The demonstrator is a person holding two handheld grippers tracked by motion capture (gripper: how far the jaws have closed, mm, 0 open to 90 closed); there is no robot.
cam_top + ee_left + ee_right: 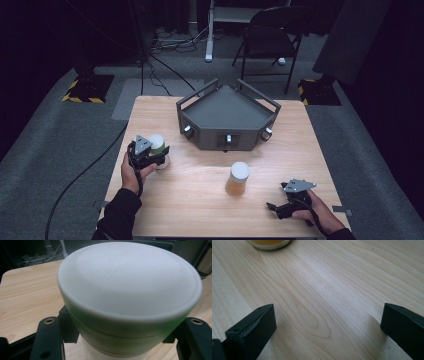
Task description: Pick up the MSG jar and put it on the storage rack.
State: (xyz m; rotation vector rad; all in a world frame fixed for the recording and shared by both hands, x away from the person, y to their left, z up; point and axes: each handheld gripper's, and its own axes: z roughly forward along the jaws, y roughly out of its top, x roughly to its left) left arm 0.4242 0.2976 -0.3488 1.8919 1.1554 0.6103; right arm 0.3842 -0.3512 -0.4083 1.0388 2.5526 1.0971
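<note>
Left gripper [159,154] has its jaws clamped on the green-and-white jar [158,148], one on each side just under the white lid [130,280]; the jar stands upright on the table [200,200], right in front of the gripper body. Left hand [132,172] wraps the handle from behind and below, forearm coming up from the near table edge, gripper held roughly level and pointing away from the person and slightly inward. Right gripper [272,206] has its jaws spread wide with nothing between them, bare wood below in the right gripper view. It sits low over the table near the front edge, right hand [312,210] gripping from behind, jaws aimed inward toward the left gripper. The orange jar [238,178] with a white lid stands upright ahead of the right gripper, apart from it. A dark tray [227,112] is farther back, beyond both grippers.
</note>
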